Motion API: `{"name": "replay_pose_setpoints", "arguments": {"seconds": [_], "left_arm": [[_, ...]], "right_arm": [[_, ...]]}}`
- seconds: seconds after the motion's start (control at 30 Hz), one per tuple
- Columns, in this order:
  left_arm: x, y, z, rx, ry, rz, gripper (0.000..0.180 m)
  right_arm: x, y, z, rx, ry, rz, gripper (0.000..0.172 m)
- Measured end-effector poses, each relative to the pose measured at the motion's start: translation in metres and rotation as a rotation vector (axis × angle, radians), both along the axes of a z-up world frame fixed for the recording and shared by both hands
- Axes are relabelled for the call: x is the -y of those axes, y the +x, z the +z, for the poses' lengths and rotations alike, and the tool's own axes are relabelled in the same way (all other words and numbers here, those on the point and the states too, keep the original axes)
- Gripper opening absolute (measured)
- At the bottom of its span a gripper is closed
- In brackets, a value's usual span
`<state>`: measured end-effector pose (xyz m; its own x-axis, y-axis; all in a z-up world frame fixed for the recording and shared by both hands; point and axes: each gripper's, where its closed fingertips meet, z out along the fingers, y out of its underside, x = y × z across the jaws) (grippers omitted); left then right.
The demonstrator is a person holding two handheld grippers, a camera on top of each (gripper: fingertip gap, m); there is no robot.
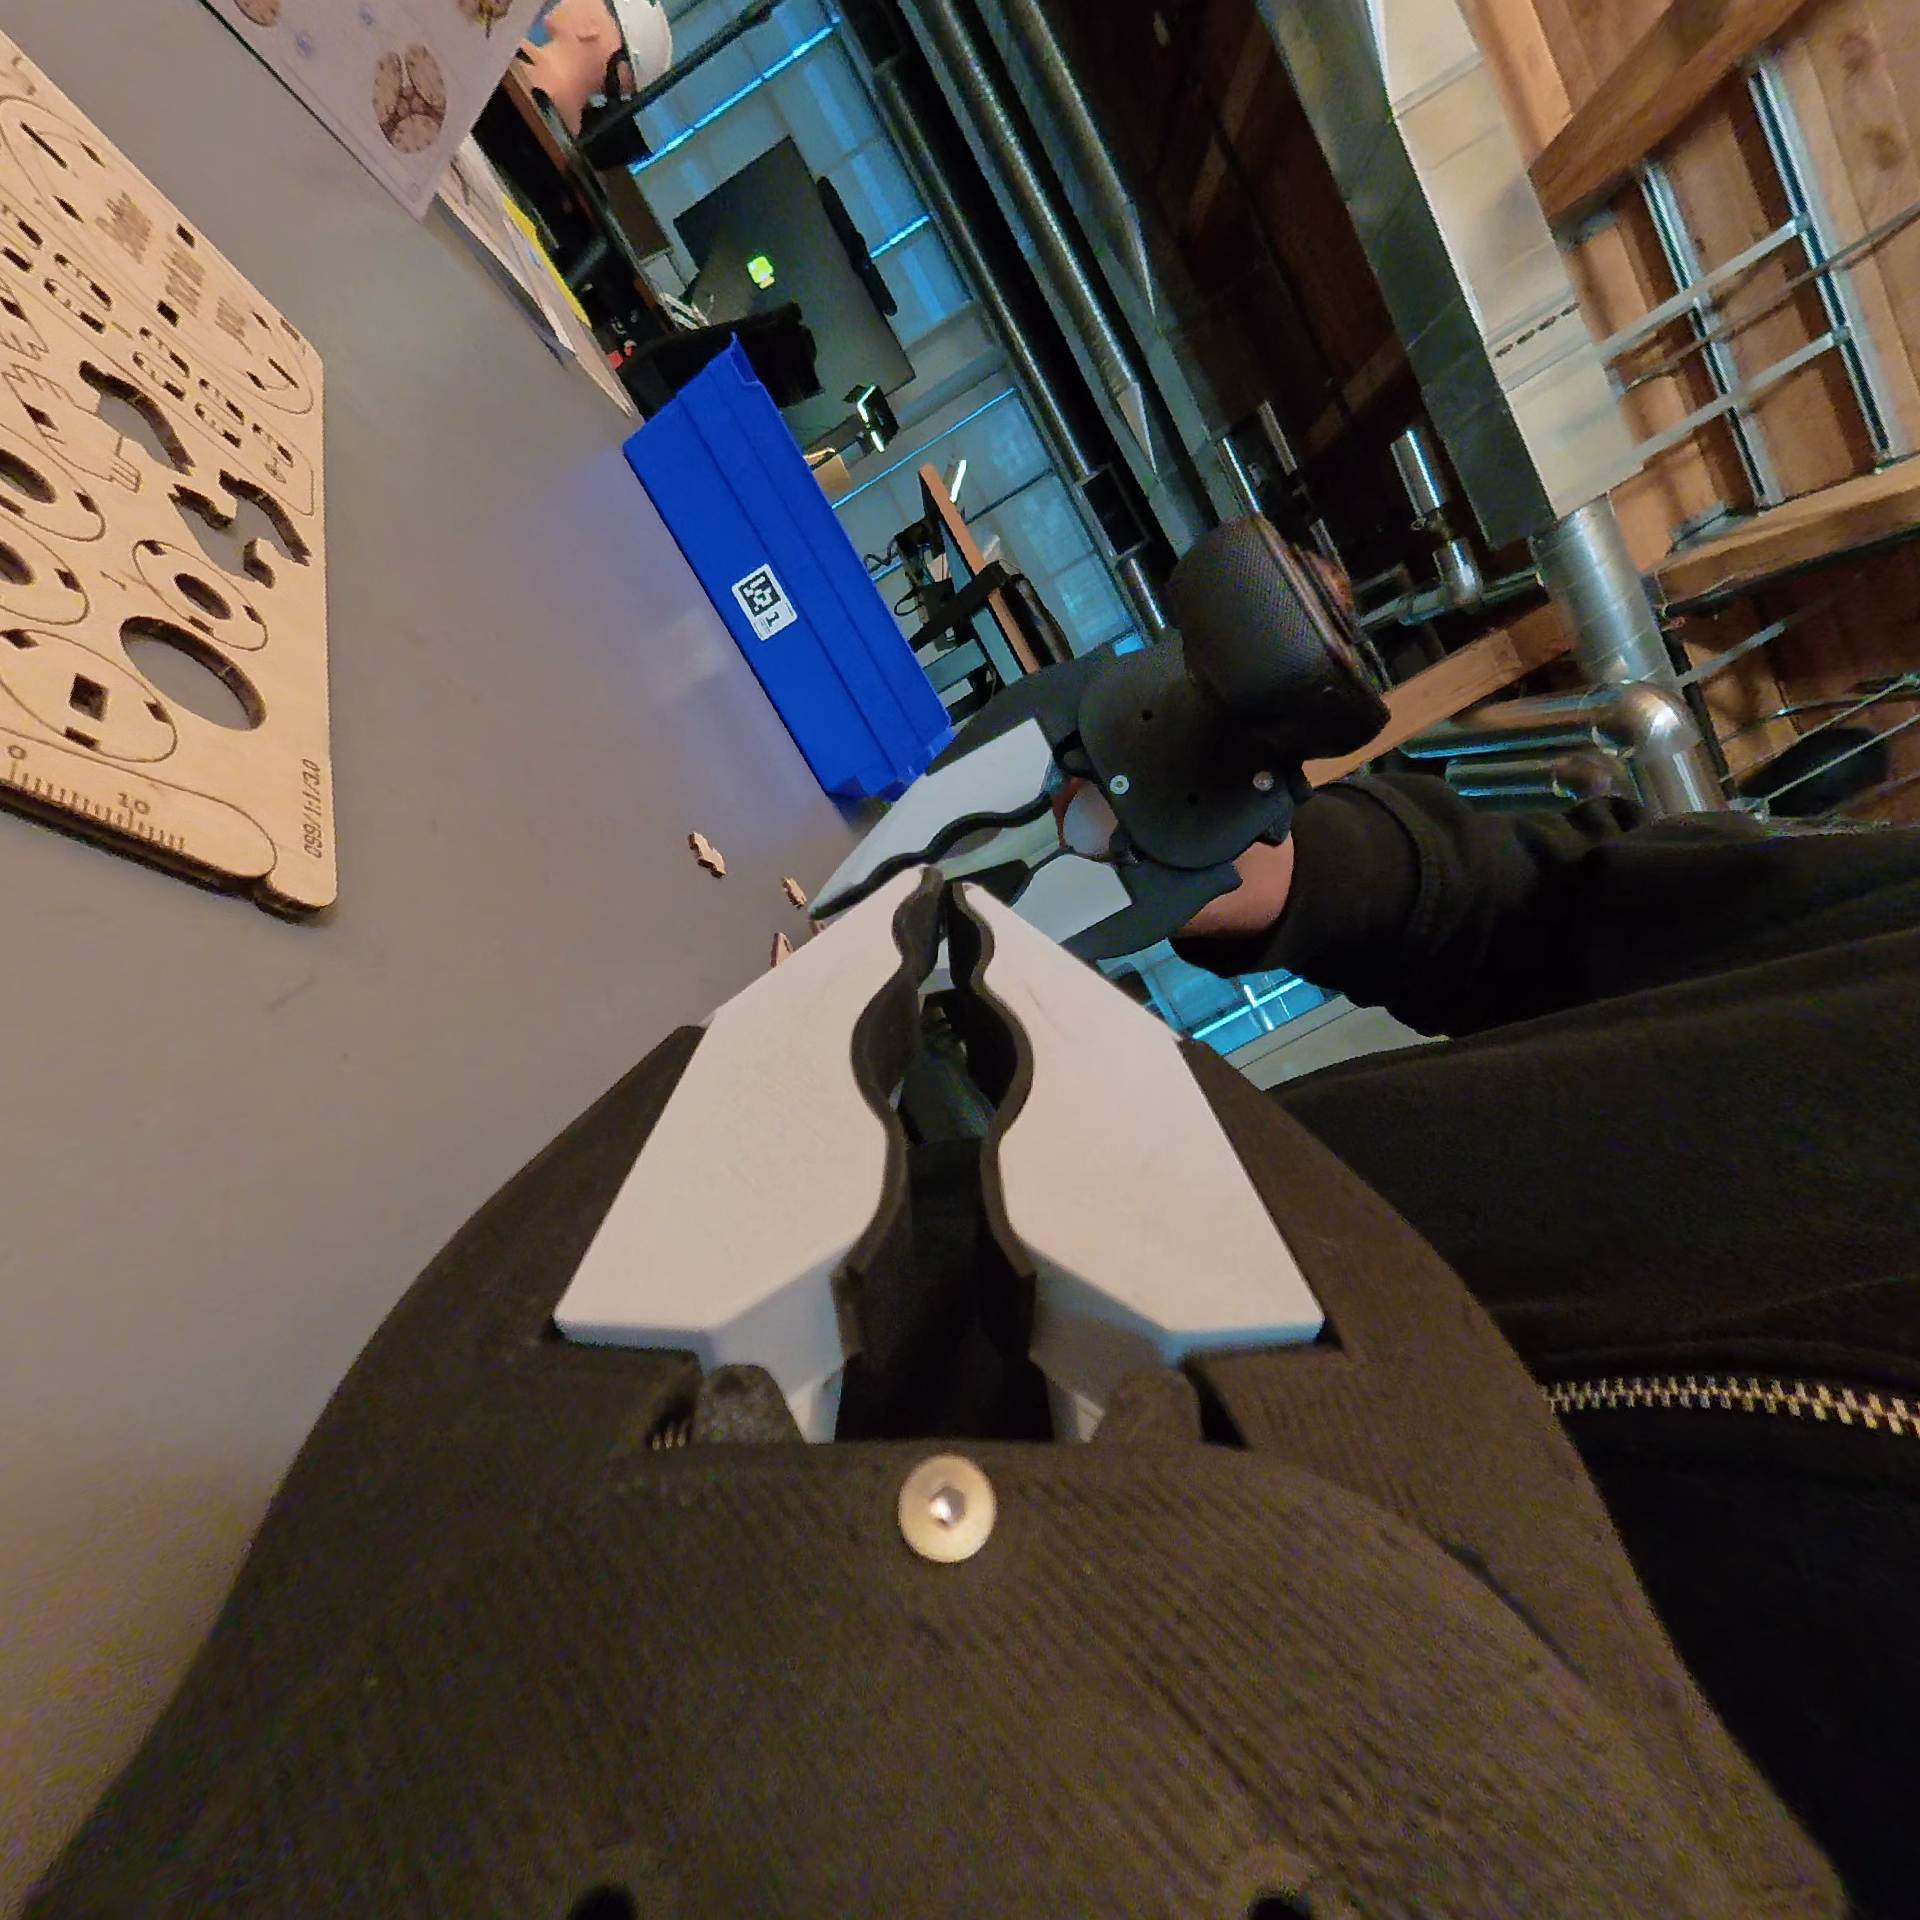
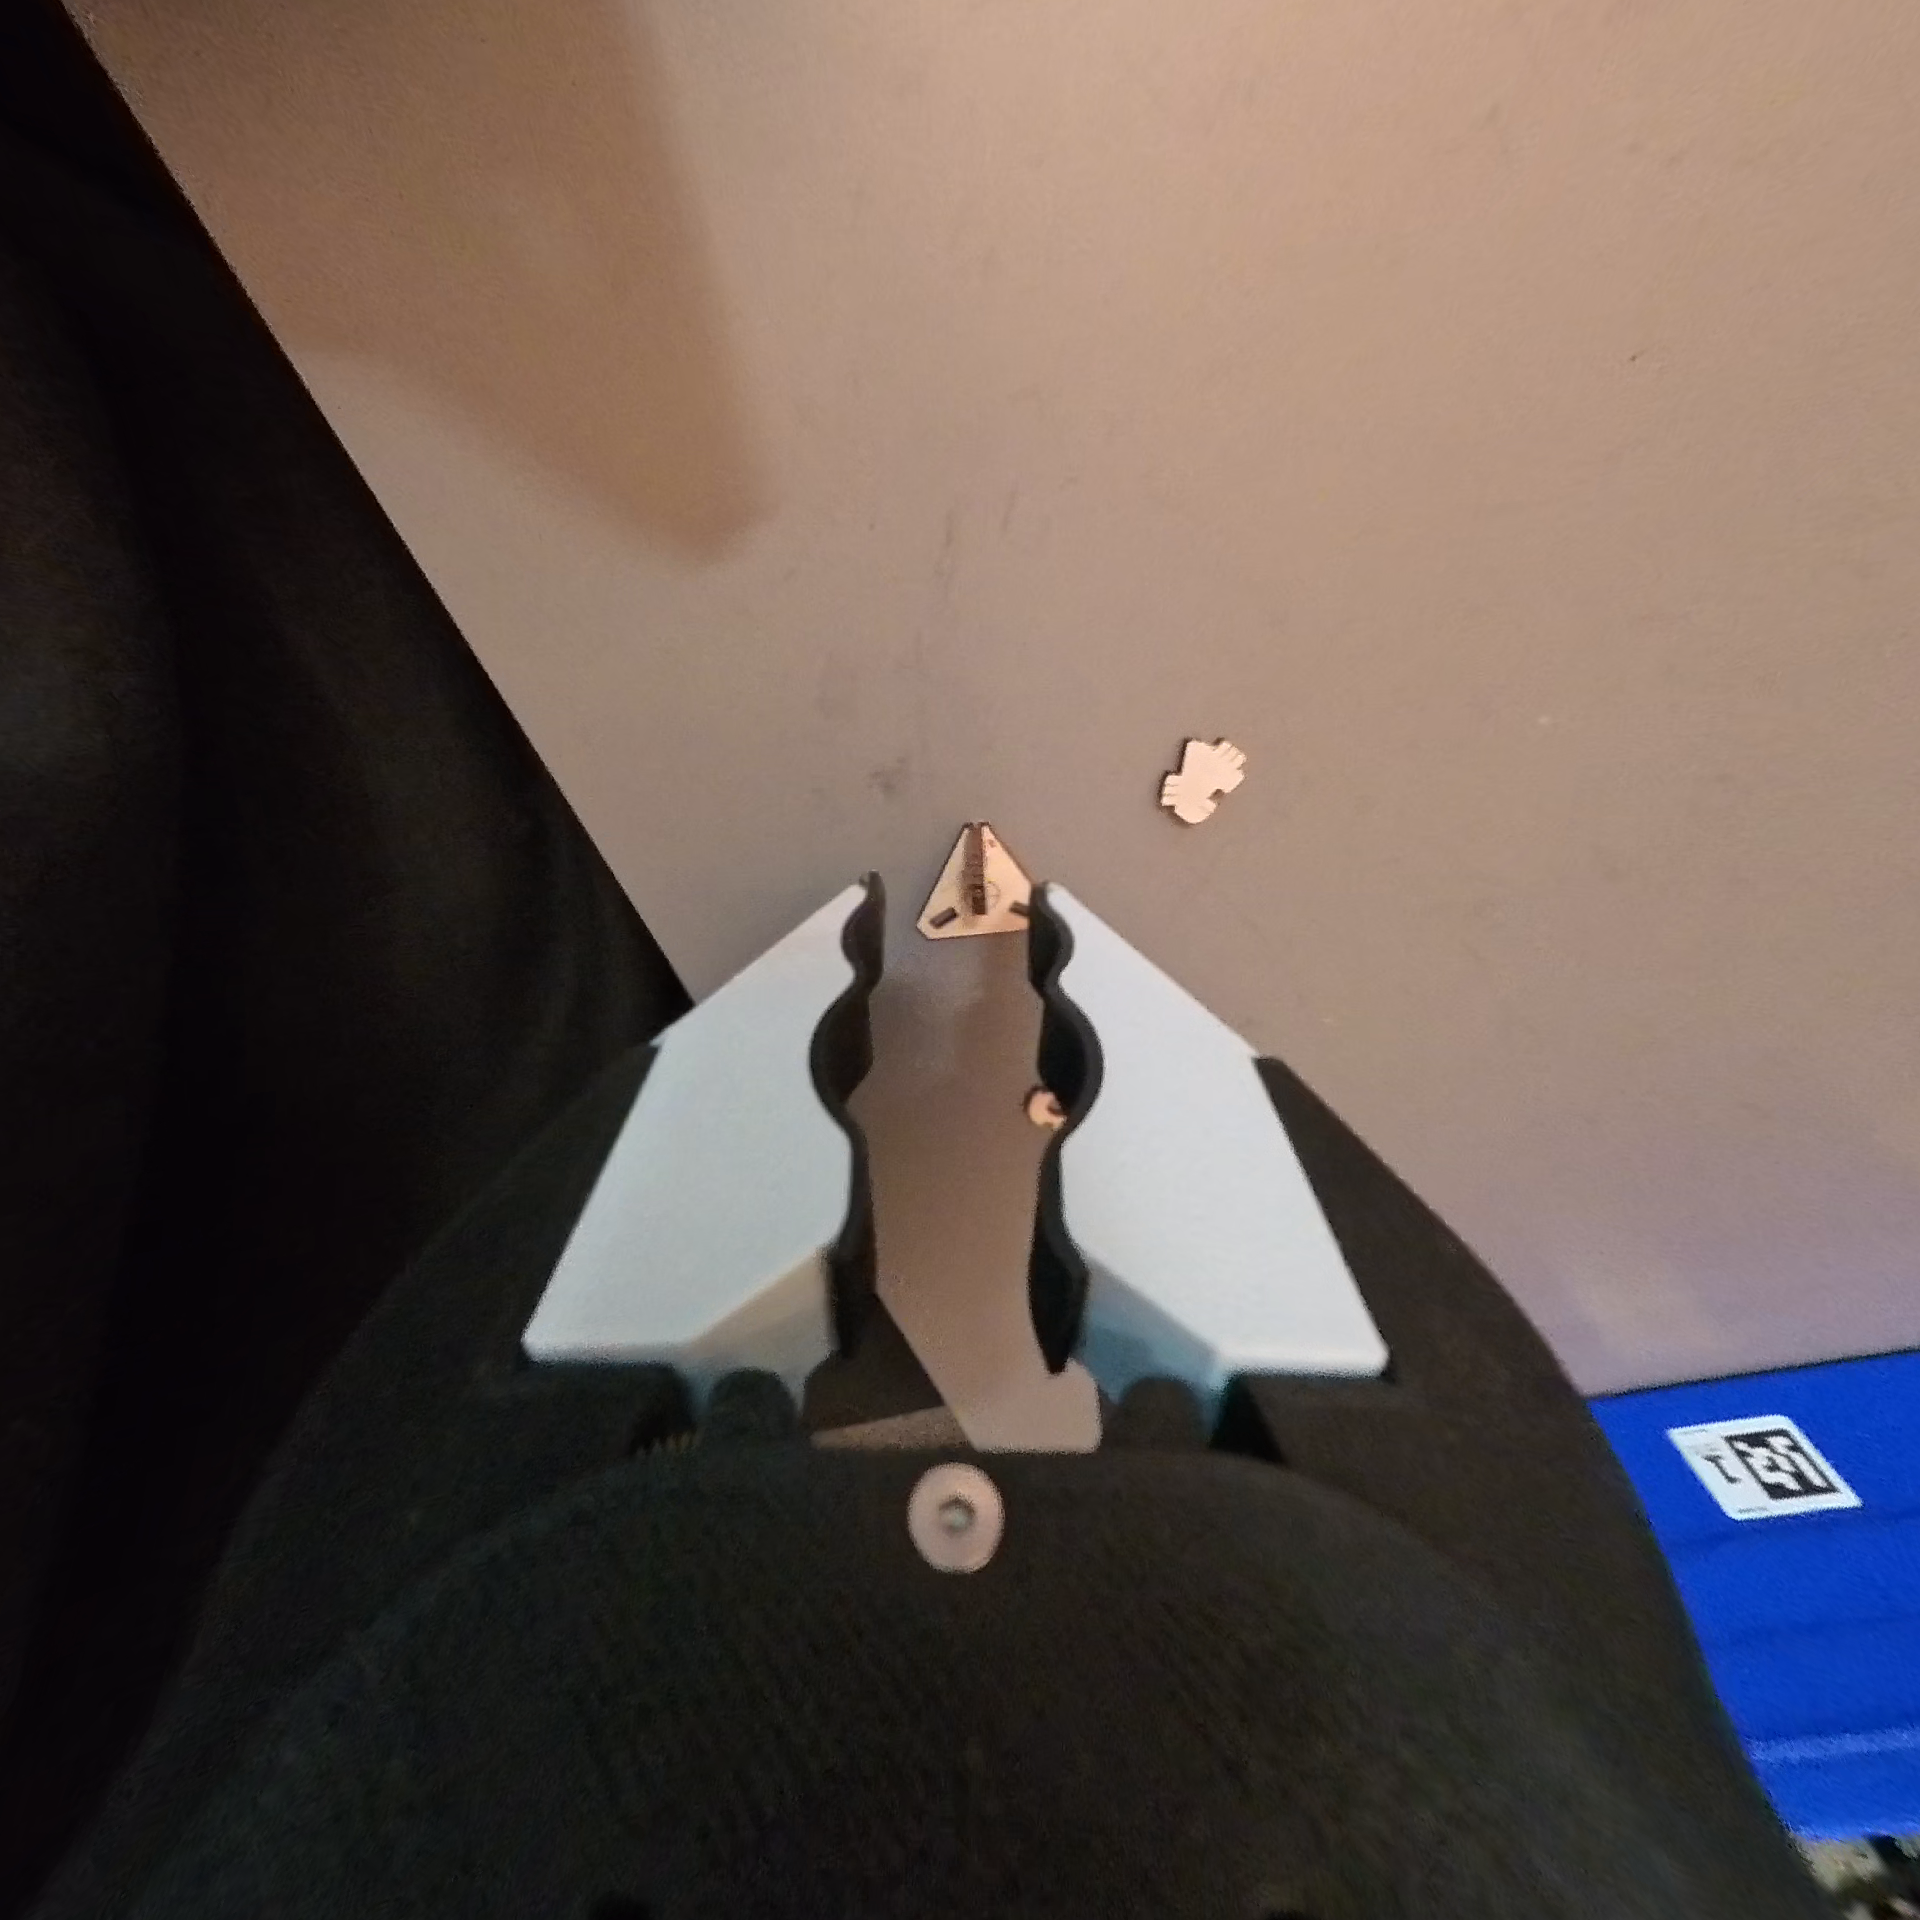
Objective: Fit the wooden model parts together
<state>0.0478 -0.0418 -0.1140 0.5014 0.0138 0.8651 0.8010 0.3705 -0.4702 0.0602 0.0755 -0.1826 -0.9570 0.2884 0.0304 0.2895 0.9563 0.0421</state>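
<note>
Pale laser-cut plywood, a sheet [image 1: 156, 499] riddled with empty cut-outs, is lying flat on the grey worktop [image 1: 468, 935] at about ten o'clock in the left wrist view. Moving right, a blue bin [image 1: 790, 592] with a square marker sticker is standing at twelve o'clock, and a few small wooden pieces [image 1: 707, 852] are lying scattered on the worktop just ahead of the left gripper [image 1: 940, 894]. Its jaws are resting closed, tips together, with nothing visible between them at the tip. At two o'clock the right gripper [image 1: 831, 909] is being held in a hand [image 1: 1236, 894] with a black sleeve, its fingertips pointing down near the worktop just beyond the left gripper's tip.

In the right wrist view, dark clothing is filling the nine o'clock side. At the centre the right gripper [image 2: 956, 899] is standing with its jaws parted, gripping nothing. A small triangular wooden piece [image 2: 971, 888] with slots is lying on the worktop at twelve o'clock between the fingertips, close to the right-hand pad; whether it is touching is unclear. A tiny round piece [image 2: 1042, 1107] is showing beside the right-hand finger. At one o'clock a notched wooden piece [image 2: 1202, 781] is lying apart. The blue bin [image 2: 1766, 1621] is sitting at four o'clock.
</note>
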Motion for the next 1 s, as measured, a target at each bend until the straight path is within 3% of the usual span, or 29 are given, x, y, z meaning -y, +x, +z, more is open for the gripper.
{"name": "replay_pose_setpoints", "arguments": {"seconds": [0.13, 0.27, 1.0], "left_arm": [[0.0, 0.0, 0.0, 0.001, 0.002, 0.001, 0.0], [0.0, 0.0, 0.0, 0.003, -0.002, 0.002, 0.0], [0.0, 0.0, -0.001, 0.004, 0.001, 0.001, 0.0]], "right_arm": [[-0.001, -0.002, -0.006, -0.018, 0.008, 0.066, 0.02], [0.002, -0.004, -0.008, -0.026, -0.013, 0.102, 0.001], [0.0, -0.002, -0.016, 0.07, 0.084, 0.147, 0.0]]}}
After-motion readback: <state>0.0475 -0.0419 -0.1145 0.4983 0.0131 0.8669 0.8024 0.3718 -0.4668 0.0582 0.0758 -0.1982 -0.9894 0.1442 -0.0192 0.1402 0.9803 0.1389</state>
